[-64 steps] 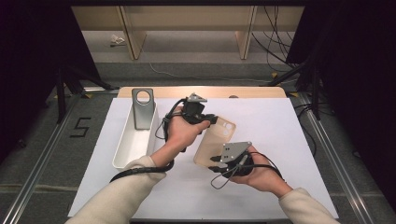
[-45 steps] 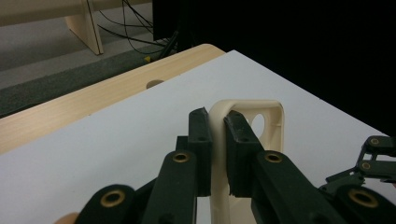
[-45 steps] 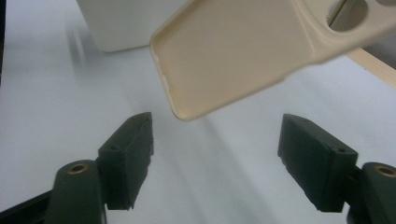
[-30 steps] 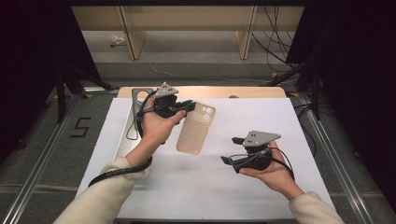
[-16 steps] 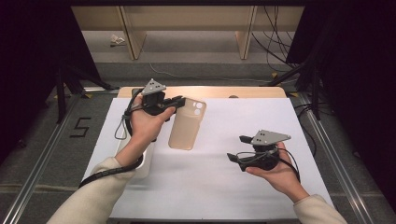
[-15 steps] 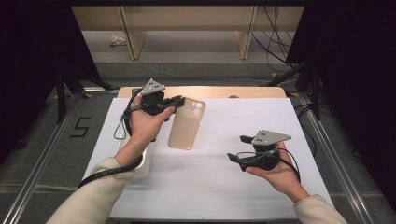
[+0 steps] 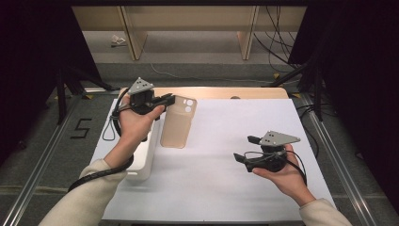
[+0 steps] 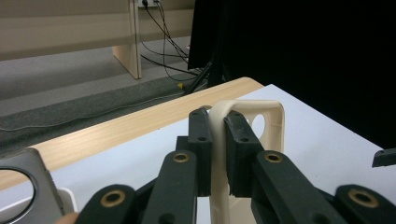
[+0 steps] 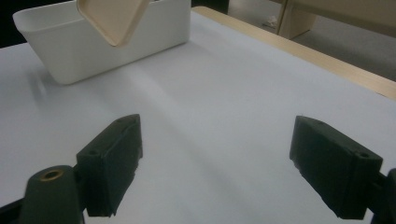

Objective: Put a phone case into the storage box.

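Left claw (image 7: 165, 100) pinches the beige phone case (image 7: 178, 123) by its side edge near the camera cutout — in the left gripper view the pads (image 8: 201, 140) press flat on the thin wall (image 8: 217, 154), nothing slack. Case hangs above the tabletop (image 7: 221, 141) at about 10 o'clock from centre, just beside the white bin (image 7: 147, 155), which sits at 9 o'clock. Right claw (image 7: 244, 149) is at 4 o'clock, jaws have just been opening, now wide with nothing between them, hand idle. Step looks like carrying the case to the bin: keep the pinch firm since the wall is thin and flexy, lift the low end clear of the bin rim before swinging over, let go only once it's inside. Long axis runs roughly 12–6 in the high view, tilted slightly — camera-hole end points to 12, plain end toward 6 and hanging lower. A metal piece (image 8: 23, 186) shows by the bin's far end.
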Tool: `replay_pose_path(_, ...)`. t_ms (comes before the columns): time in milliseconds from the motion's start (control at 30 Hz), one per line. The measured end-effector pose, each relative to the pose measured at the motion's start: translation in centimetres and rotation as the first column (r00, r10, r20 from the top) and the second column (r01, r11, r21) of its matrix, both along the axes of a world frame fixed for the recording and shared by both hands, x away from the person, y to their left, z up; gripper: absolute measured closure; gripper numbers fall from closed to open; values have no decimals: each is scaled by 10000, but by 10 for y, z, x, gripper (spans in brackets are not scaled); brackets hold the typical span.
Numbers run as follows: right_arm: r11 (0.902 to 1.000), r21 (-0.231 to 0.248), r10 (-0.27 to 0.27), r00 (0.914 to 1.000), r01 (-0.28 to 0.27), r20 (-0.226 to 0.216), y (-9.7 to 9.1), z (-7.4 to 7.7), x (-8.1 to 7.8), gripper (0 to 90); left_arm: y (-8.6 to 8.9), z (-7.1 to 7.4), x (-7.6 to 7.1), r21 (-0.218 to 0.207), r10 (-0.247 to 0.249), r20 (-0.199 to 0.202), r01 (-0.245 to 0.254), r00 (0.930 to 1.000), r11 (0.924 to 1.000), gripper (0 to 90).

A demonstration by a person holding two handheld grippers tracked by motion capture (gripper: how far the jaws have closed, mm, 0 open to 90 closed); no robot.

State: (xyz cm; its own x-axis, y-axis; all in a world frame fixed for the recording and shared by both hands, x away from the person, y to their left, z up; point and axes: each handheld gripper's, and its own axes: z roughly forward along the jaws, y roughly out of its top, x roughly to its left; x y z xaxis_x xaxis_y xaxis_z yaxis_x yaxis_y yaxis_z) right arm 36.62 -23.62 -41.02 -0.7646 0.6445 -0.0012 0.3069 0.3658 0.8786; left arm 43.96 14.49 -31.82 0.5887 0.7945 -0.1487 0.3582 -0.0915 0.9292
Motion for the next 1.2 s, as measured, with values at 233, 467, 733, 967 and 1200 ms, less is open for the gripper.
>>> replay_pose_path(233,9997,82,-213,9998,213,-12,-7,0,-2,179,9,1,1,-17,142,34,-142,9999,9999,820)
replay_pose_path(467,9992,201,-352,9994,352,-27,-12,0,-3,176,17,2,1,-58,271,74,-271,9996,9996,820)
replay_pose_path(733,9989,224,-420,9991,421,-65,-14,-1,-4,176,27,2,3,-114,417,113,-416,9991,9991,820)
replay_pose_path(967,9984,251,-507,9987,509,-83,-17,-1,-5,175,34,3,5,-72,513,136,-512,9986,9987,820)
replay_pose_path(1200,9976,352,-597,9982,601,-97,-18,-1,-5,175,41,3,7,-115,615,171,-613,9980,9981,819)
